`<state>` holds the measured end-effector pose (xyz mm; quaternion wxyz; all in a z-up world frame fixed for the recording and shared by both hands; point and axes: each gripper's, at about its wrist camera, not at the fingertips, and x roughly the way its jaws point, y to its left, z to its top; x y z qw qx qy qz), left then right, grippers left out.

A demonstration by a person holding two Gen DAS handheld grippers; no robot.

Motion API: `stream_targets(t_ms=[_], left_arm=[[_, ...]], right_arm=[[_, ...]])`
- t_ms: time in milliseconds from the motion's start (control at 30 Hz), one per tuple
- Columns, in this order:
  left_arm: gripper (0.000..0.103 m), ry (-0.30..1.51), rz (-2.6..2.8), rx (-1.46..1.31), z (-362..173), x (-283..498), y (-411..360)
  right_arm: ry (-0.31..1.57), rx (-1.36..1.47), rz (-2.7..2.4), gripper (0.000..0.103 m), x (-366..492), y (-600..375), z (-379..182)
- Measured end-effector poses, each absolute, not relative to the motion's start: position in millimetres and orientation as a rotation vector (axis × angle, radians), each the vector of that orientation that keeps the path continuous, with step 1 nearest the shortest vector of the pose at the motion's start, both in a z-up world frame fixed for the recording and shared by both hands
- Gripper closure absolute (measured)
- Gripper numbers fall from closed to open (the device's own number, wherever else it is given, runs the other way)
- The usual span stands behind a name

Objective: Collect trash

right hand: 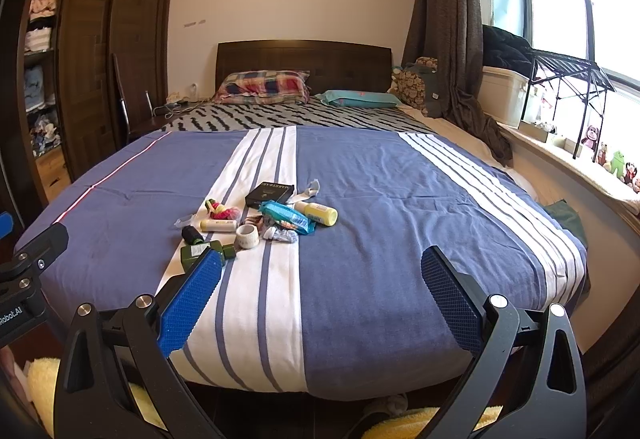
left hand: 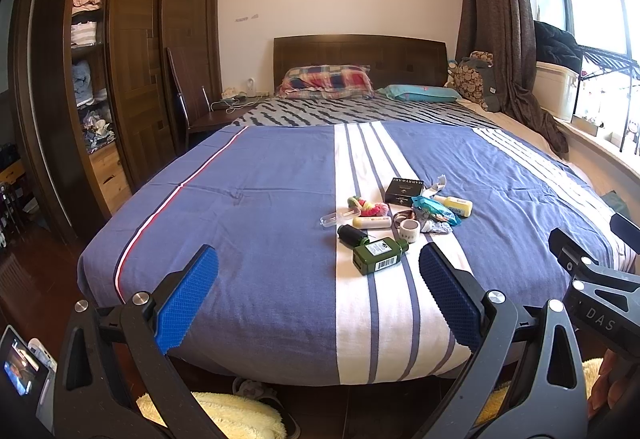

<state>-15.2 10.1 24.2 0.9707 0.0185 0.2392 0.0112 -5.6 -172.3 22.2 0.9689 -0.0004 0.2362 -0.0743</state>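
a black box [left hand: 404, 190] reading "mary&may" sits in the trash pile on the blue-and-white striped bed [left hand: 260, 199], beside a green bottle [left hand: 379, 255]; left claw [left hand: 318, 303] and right claw [right hand: 320, 303] hover spread, empty.

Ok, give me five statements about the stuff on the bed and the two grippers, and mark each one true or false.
1. The left gripper holds the green bottle. False: it is open and empty, short of the bottle.
2. The black box lies farther from the foot of the bed than the green bottle. True.
3. The yellow bottle stands upright. False: it lies on its side.
4. The right gripper is open and empty. True.
5. The clutter sits beside the plaid pillow. False: it lies on the blue and white striped cover, well short of the pillows.
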Motion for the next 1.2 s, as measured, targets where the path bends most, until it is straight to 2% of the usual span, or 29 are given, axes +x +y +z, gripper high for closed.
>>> stream_targets(t_ms=[833,1200], left_arm=[[0.008,0.484,0.024,0.037,23,-16,11],[0.008,0.541,0.033,0.041,8,5,15]], right_arm=[[0.481,0.000,-0.149,0.003,-3,-169,20],[0.525,0.012,-0.151,0.003,15,-175,3]])
